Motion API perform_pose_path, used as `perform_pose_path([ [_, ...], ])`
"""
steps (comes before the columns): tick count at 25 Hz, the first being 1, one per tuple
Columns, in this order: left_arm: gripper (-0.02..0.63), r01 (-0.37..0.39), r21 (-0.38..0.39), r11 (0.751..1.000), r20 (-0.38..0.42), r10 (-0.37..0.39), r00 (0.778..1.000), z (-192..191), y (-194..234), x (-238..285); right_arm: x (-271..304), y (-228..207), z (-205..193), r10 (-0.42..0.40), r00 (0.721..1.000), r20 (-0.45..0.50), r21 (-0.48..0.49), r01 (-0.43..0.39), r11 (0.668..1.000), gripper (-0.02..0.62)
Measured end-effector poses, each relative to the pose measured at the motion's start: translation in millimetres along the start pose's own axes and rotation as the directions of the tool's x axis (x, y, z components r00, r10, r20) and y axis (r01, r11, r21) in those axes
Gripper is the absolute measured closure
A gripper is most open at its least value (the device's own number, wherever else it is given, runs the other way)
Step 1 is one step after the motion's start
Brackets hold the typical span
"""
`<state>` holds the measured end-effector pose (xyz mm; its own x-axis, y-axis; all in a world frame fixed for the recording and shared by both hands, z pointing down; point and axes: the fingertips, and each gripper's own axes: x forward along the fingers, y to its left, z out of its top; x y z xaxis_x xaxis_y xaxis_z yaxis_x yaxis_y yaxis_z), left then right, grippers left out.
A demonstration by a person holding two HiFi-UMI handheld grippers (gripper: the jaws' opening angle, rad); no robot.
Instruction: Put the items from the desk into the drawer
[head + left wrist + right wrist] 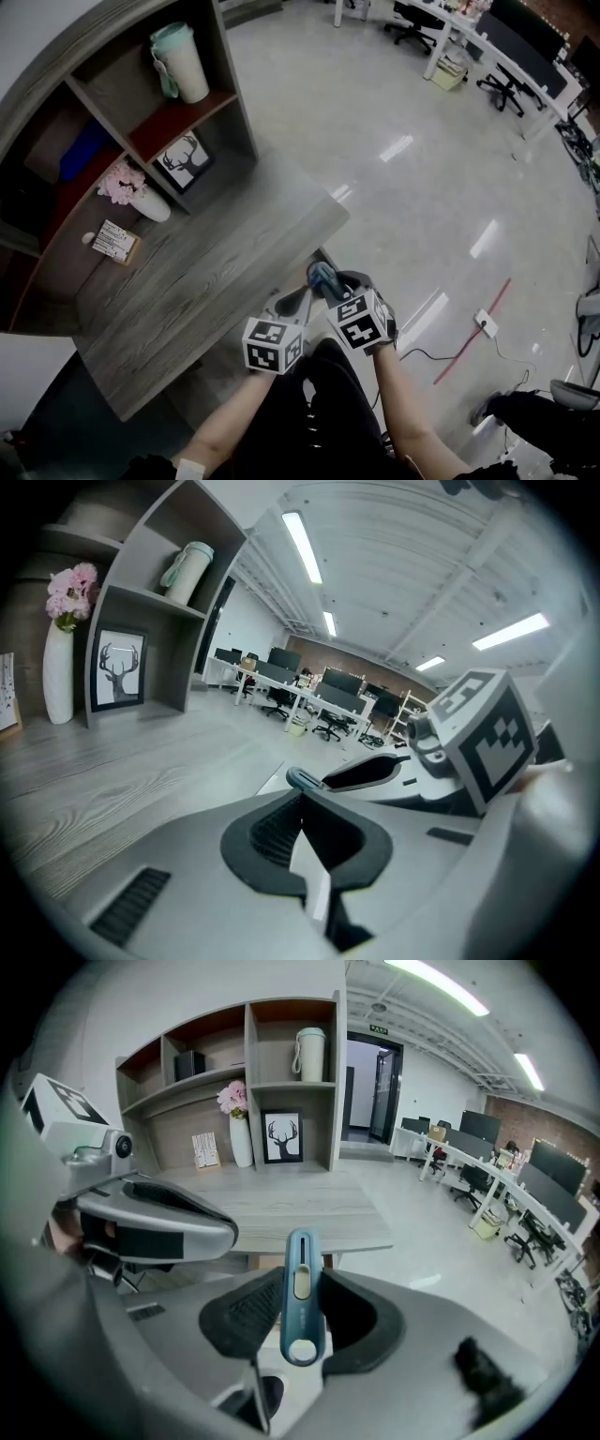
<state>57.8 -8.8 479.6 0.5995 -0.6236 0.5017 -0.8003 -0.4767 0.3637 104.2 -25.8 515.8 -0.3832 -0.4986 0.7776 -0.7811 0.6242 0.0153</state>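
Head view: left gripper (pixel 289 302) and right gripper (pixel 323 279) hang side by side just off the desk (pixel 187 272) edge at 5 o'clock. The blue box cutter (pixel 322 275) is in the right one. Can't make out a drawer.

Left gripper view: jaws together, nothing between them. The cutter's tip shows at 12 o'clock beyond them.

Right gripper view: jaws narrow, pinching the cutter mid-body on its flat sides. It looks light, stiff and smooth, so probably slippery. Best held on the flats, clear of the slider.
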Motion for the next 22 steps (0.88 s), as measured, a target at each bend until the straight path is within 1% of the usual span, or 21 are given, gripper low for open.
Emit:
perform_pose_path([
  [6, 0.597, -0.007, -0.003, 1.000, -0.042, 0.007, 0.999, -17, 3, 9, 10, 7, -18, 0.025, 0.999, -0.025, 0.022, -0.024, 0.999, 0.462],
  [22, 0.597, -0.074, -0.080, 0.994, -0.105, 0.066, 0.992, -71, 43, 24, 68, 26, -52, 0.113, 0.988, -0.107, 0.005, -0.113, 0.994, 0.462],
])
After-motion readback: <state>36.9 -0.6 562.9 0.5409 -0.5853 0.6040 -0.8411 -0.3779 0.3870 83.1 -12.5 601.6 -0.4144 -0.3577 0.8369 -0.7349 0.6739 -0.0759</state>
